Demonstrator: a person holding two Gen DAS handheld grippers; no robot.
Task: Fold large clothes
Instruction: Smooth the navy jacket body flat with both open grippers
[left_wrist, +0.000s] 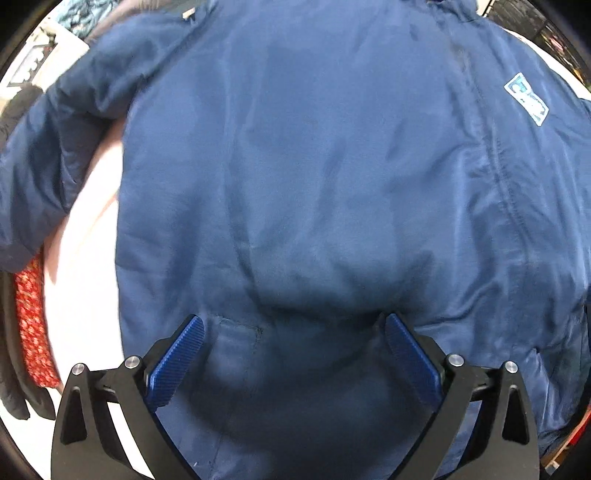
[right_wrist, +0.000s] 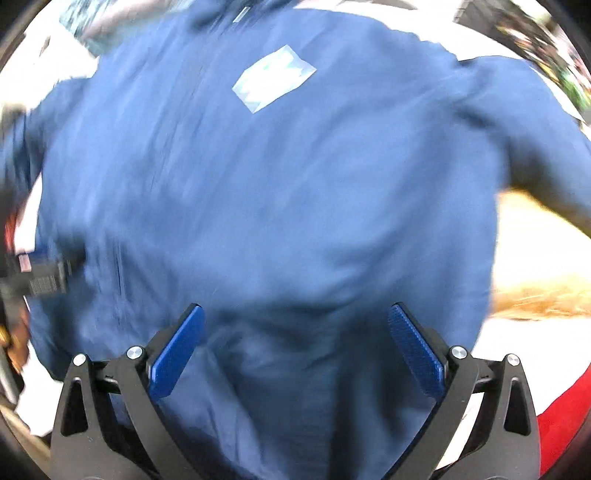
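A big navy blue jacket lies spread flat on a white surface, with a pale chest patch at the right and one sleeve stretched out to the left. My left gripper points straight down over the jacket's lower part, open, with nothing between its blue pads. In the right wrist view the same jacket fills the blurred picture, its patch near the top and a sleeve reaching right. My right gripper hovers over the cloth, open wide and empty.
A red patterned cloth and a dark garment lie at the left edge of the white surface. In the right wrist view the other gripper's dark body shows at the left, something red at the lower right.
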